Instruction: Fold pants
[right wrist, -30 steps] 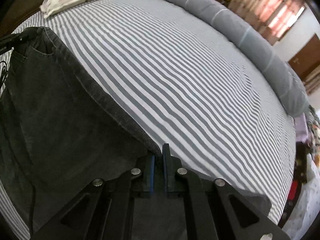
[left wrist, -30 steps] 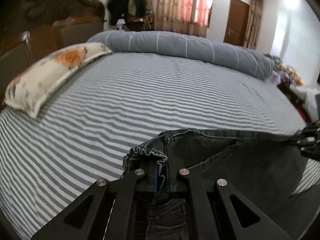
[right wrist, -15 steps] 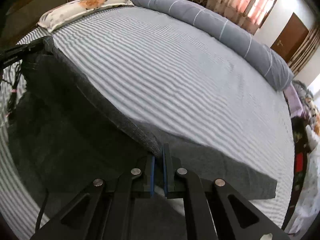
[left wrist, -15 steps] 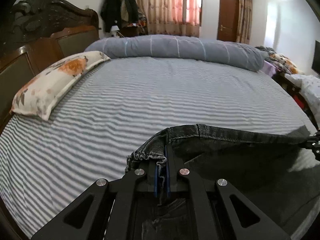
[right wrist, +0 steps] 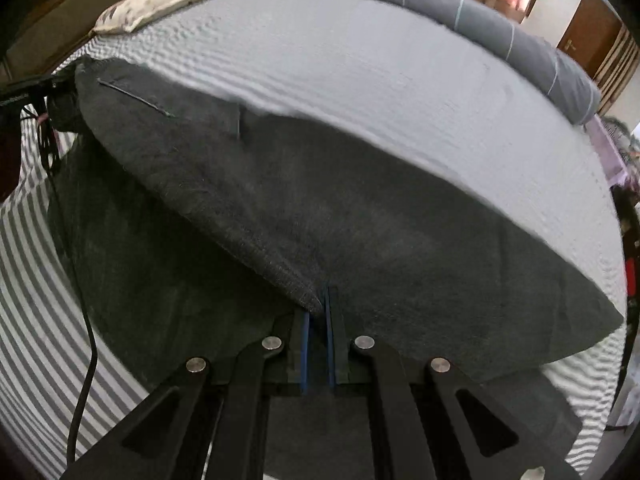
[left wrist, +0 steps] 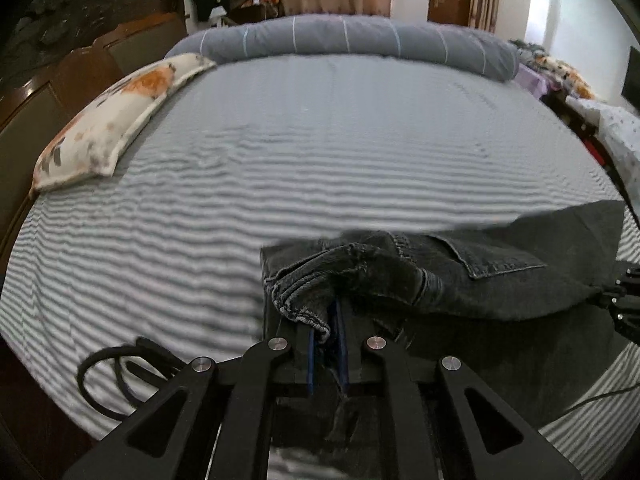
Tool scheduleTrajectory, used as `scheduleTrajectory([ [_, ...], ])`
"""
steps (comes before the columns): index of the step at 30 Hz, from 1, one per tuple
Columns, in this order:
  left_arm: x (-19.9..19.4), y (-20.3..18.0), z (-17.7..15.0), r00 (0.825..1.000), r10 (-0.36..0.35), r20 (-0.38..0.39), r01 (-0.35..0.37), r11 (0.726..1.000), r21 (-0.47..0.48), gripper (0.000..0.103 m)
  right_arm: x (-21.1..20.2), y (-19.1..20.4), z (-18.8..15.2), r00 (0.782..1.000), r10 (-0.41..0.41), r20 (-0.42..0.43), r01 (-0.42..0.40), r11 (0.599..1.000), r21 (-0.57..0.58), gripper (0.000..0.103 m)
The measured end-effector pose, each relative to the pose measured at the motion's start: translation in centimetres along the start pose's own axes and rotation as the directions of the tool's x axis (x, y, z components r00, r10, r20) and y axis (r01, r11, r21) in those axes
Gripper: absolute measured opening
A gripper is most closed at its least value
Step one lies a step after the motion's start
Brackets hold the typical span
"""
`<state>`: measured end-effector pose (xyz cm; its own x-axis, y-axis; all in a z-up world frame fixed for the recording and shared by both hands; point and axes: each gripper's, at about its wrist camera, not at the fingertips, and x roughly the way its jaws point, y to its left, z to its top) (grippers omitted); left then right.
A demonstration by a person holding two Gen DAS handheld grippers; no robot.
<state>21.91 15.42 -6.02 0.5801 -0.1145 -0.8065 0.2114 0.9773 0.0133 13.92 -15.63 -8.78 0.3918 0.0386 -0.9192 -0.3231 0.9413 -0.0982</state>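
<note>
Dark grey denim pants lie over the near edge of a striped bed. My left gripper is shut on the bunched elastic waistband and holds that corner over a lower layer. My right gripper is shut on the folded edge of the pants further along. The held layer drapes over more dark denim beneath. A back pocket faces up. The right gripper also shows at the right edge of the left wrist view, and the left gripper at the far left of the right wrist view.
The grey-and-white striped bedsheet stretches ahead. A floral pillow lies at the left by the wooden headboard. A long grey bolster lies along the far side. A black cable loops at the bed's near left edge.
Both grippers have moved forward and down over the bed with the pants. The held layer now drapes over the lower layer, with the back pocket turned up.
</note>
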Motion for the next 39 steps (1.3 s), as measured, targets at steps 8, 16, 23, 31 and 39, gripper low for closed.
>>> scheduleTrajectory([
  [8, 2.2, -0.9, -2.5, 0.990, 0.068, -0.126, -0.066, 0.998, 0.026, 0.013, 2.7, 0.8, -0.7, 0.999, 0.005, -0.043, -0.004, 1.000, 0.026, 0.007],
  [16, -1.4, 2.4, -2.5, 0.997, -0.036, -0.074, 0.025, 0.989, -0.142, 0.029, 2.3, 0.5, -0.1, 1.000, 0.015, -0.010, -0.014, 0.996, 0.085, 0.017],
  [23, -9.2, 7.4, -3.8, 0.987, -0.159, 0.036, 0.161, 0.917, -0.366, 0.037, -0.4, 0.4, -1.5, 0.997, 0.031, 0.065, -0.041, 0.986, 0.161, 0.040],
  [31, -13.8, 7.4, -5.2, 0.940, -0.326, 0.105, 0.330, 0.783, -0.528, 0.047, -5.0, 0.0, -5.7, 0.980, 0.111, 0.165, -0.157, 0.941, 0.299, 0.042],
  [39, -7.7, 3.7, -5.6, 0.890, -0.451, 0.065, 0.373, 0.640, -0.672, 0.050, -5.3, -0.6, -8.3, 0.969, 0.166, 0.183, -0.229, 0.882, 0.411, 0.045],
])
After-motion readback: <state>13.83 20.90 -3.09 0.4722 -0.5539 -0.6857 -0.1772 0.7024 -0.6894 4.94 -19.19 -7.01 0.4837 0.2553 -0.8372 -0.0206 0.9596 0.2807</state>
